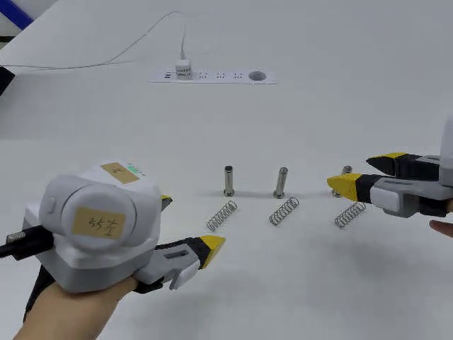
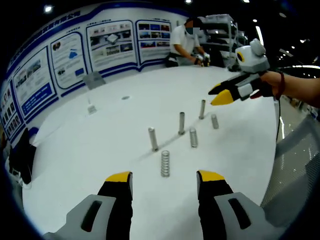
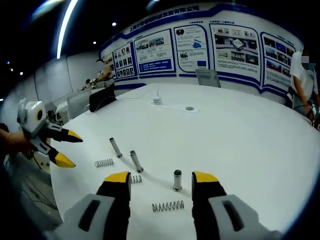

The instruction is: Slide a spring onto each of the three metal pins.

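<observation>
On the table (image 1: 340, 127), upright pins (image 1: 281, 182), springs (image 1: 284, 211) flat, diagonal

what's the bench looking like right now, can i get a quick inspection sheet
Surface: white table top.
Job's things: left pin, middle pin and right pin upright in a row; left spring, middle spring and right spring lying flat before them; no spring on a pin.
Clutter: power strip at the far side, plug in it.
Grippers: left gripper open, empty; right gripper open, empty, by the right pin.
Cables: white cable from the plug runs off far left; dark cable behind the left gripper.
Surroundings: wall of display panels; a person beyond the table.
</observation>
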Tool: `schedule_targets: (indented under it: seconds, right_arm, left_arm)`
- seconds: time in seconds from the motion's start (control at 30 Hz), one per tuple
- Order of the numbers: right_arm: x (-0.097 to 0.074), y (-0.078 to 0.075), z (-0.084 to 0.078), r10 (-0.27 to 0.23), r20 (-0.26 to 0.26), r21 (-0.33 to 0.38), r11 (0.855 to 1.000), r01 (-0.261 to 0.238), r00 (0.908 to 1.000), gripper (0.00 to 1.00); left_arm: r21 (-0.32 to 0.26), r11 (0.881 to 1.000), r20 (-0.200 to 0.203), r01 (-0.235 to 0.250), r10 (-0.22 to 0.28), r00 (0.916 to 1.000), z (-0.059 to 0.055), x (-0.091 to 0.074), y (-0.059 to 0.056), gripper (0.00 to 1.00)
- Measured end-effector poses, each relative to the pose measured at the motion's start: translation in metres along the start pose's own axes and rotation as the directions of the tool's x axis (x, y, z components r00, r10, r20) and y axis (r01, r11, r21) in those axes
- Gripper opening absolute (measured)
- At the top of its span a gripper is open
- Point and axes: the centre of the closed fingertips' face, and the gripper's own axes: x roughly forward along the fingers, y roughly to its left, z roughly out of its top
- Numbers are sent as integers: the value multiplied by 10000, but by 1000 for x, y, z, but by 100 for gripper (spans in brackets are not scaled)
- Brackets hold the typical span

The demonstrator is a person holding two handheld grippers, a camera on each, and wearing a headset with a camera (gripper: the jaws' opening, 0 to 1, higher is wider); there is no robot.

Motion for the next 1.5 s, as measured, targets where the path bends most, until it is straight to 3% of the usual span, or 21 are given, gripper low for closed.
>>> schedule_targets:
  seconds: [0.47,0.7,1.23,1.5]
  right_arm:
    - [-16,29,1,942,942,137,9953,-959,9911,62]
    - [-22,38,4,1171,1229,115,9928,-1194,9855,67]
    - [-28,44,-8,1208,993,196,9922,-1234,9877,68]
    - [-31,45,-10,1158,926,203,9928,-1182,9889,67]
  left_arm:
    - [304,9985,-494,454,-439,9978,-14,33,-3,38]
    - [410,9971,-730,645,-614,9954,-22,46,-5,34]
    - [506,9936,-994,1009,-955,9905,-25,59,-5,16]
    - [525,9940,-1029,959,-901,9906,-25,60,-7,11]
